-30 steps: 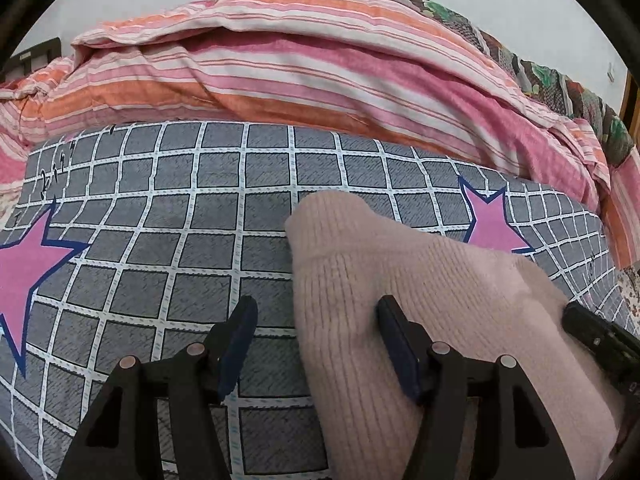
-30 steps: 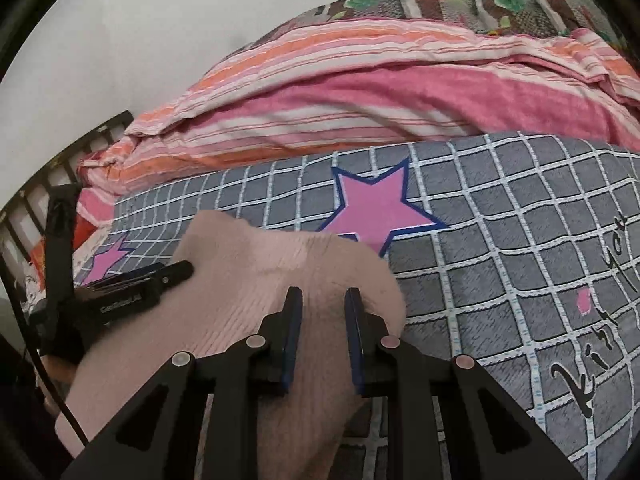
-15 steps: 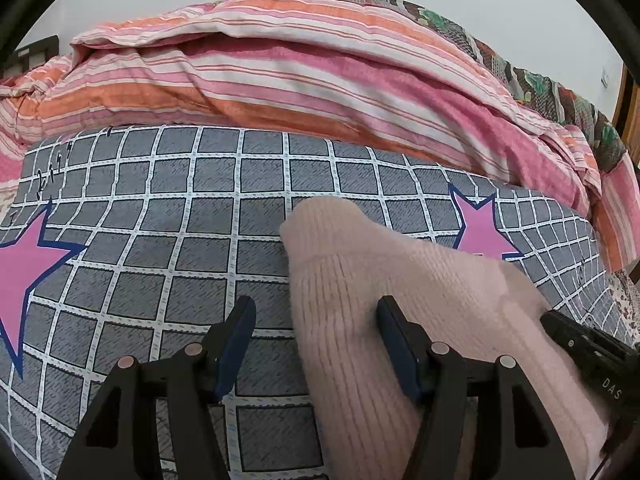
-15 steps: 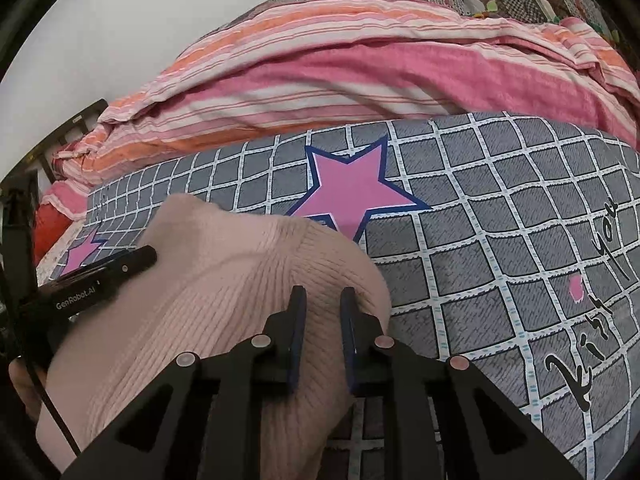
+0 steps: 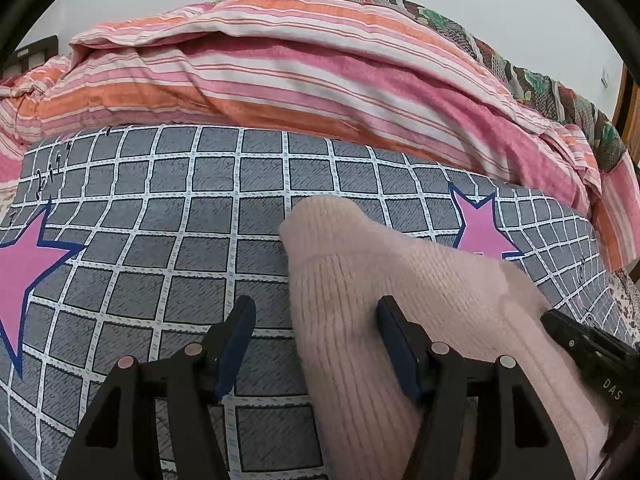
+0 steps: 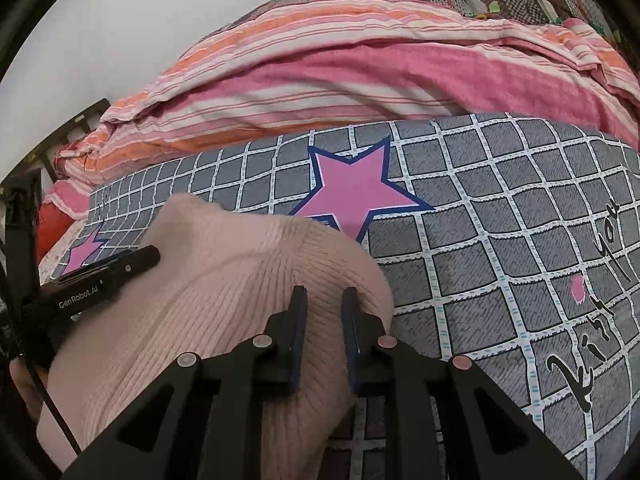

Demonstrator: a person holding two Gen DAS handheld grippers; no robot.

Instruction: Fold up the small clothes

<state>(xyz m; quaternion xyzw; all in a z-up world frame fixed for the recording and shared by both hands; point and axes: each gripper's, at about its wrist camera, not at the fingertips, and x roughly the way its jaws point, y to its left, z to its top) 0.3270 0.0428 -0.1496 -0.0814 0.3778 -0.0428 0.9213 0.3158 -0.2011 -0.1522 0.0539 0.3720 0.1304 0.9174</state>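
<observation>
**Pink knit gathered on the checked bedspread, one gripper pinching it**

A pale pink ribbed knit garment [image 5: 384, 304] lies bunched on the grey checked bedspread [image 5: 160, 216], running from the centre of the left wrist frame down to its lower right corner. The left gripper [image 5: 316, 328] sits at the bottom centre with its blue-padded fingers [image 5: 240, 332] spread wide apart; the left-hand finger is over bare checks, the right-hand one rests on the knit, and the garment's edge lies in the gap between them.

In the right wrist view the same garment [image 6: 224, 288] fills the lower left, and the right gripper [image 6: 323, 312] at the bottom centre has its fingers drawn close together, clamped on a fold of the knit near its right-hand edge. A pink star [image 6: 356, 196] printed on the bedspread shows just above that fold. The striped pink and orange quilt [image 6: 360, 80] is heaped across the upper part of both frames, against a plain wall.
</observation>
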